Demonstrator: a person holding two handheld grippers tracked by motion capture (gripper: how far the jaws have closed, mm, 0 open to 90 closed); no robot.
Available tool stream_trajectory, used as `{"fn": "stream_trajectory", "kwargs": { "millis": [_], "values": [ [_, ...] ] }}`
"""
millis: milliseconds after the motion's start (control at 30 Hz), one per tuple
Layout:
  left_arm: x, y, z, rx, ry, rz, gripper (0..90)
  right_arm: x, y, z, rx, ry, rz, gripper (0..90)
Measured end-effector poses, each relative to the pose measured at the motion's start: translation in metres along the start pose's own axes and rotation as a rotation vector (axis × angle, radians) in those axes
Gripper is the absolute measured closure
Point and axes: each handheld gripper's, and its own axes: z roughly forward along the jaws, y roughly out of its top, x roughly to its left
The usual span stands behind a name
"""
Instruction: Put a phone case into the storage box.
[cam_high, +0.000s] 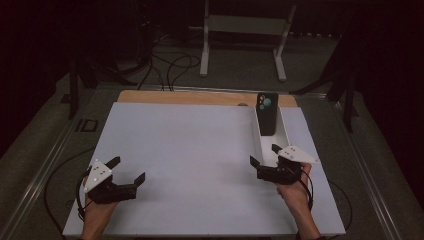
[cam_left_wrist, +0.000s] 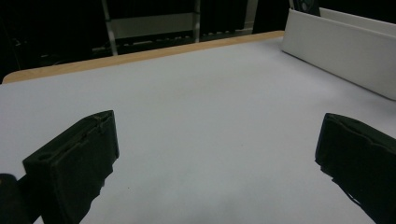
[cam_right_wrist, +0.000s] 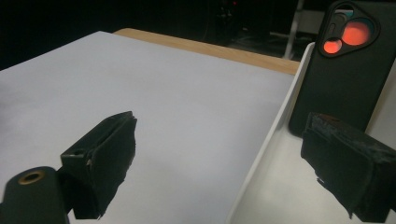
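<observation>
Phone (cam_high: 267, 113), black, matte case, rounded corners, camera block at top with glossy lenses glinting reddish in right gripper view (cam_right_wrist: 348, 70); standing upright, back facing near side, in far half of white tray (cam_high: 285, 131). Tray long, narrow, smooth thin-walled, set along right side of white board (cam_high: 190, 150). Board flat, matte, lying on wooden table (cam_high: 150, 96) with pale rounded far edge. Right gripper (cam_high: 264, 154) at tray's near end, jaws wide apart, straddling left tray wall, holding nothing. Left gripper (cam_high: 127, 170) low over bare board at near left, jaws likewise spread wide, empty. Jaw pads black, blocky, rough-edged.
</observation>
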Motion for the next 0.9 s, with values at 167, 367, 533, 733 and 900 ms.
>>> {"fn": "stream_trajectory", "kwargs": {
  "millis": [167,367,533,733,900],
  "values": [
    [0.000,-0.002,-0.001,-0.005,0.003,0.012,0.2,0.004,-0.012,-0.008,-0.027,0.001,-0.032,10.1],
    [-0.001,-0.003,-0.003,-0.022,-0.009,0.029,0.2,0.003,-0.024,-0.014,-0.066,0.010,-0.010,10.1],
    [-0.001,-0.005,-0.002,-0.013,-0.001,0.040,0.2,-0.001,-0.032,-0.021,-0.082,0.013,0.008,10.1],
    [-0.003,-0.007,0.000,0.000,-0.006,0.054,0.2,-0.004,-0.038,-0.026,-0.102,0.008,0.010,10.1],
    [-0.002,-0.008,0.002,0.013,-0.002,0.057,0.2,-0.005,-0.040,-0.026,-0.103,0.005,0.014,10.1]
  ]
}}
